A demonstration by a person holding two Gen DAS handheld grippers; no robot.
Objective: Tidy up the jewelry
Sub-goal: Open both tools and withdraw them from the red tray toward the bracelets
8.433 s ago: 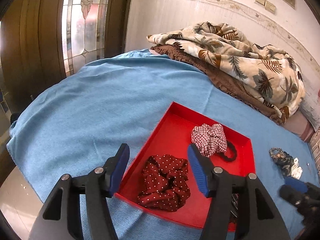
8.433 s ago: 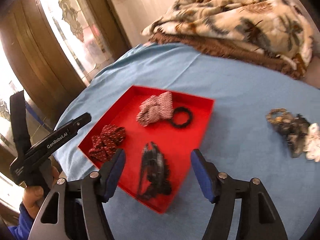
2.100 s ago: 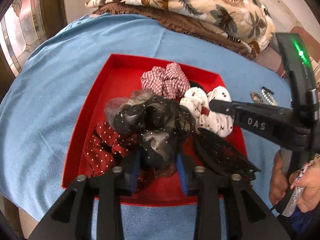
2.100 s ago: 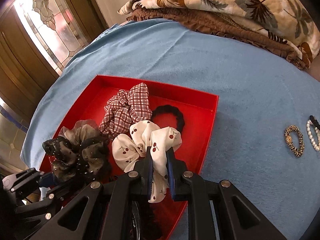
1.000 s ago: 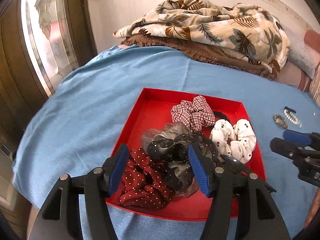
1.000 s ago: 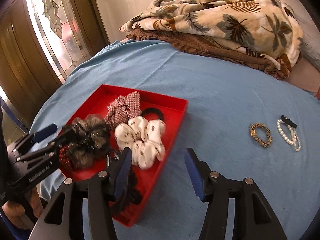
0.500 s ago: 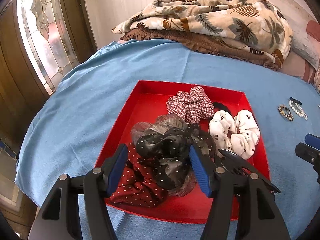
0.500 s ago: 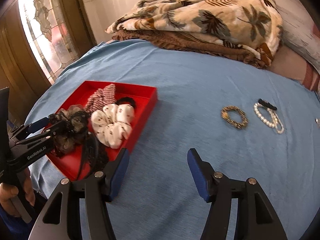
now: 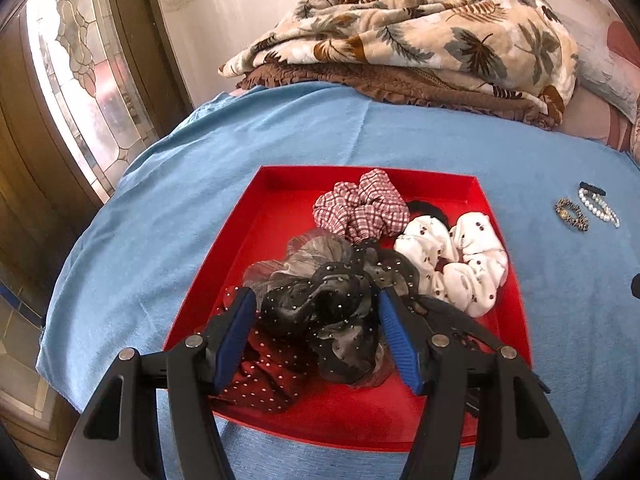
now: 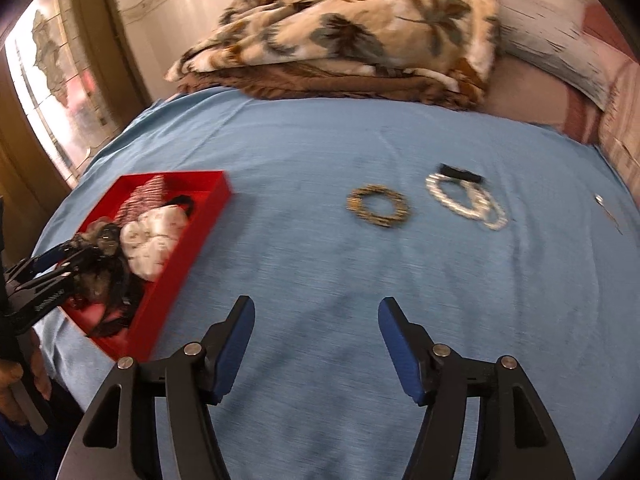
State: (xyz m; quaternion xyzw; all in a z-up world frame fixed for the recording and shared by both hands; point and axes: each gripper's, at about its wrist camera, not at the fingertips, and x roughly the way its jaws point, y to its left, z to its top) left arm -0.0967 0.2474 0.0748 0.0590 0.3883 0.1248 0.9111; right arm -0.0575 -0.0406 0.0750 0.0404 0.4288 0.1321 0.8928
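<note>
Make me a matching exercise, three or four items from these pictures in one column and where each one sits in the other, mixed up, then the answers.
Things:
1. checked scrunchie
2. white scrunchie
3. pearl bracelet
4. leaf-print blanket

Places:
A. on the blue cloth, outside the tray
B. at the far edge of the bed
C. in the red tray, toward its far wall
D. in the tray, along its right wall

Pairs: 1-C, 2-D, 3-A, 4-B
</note>
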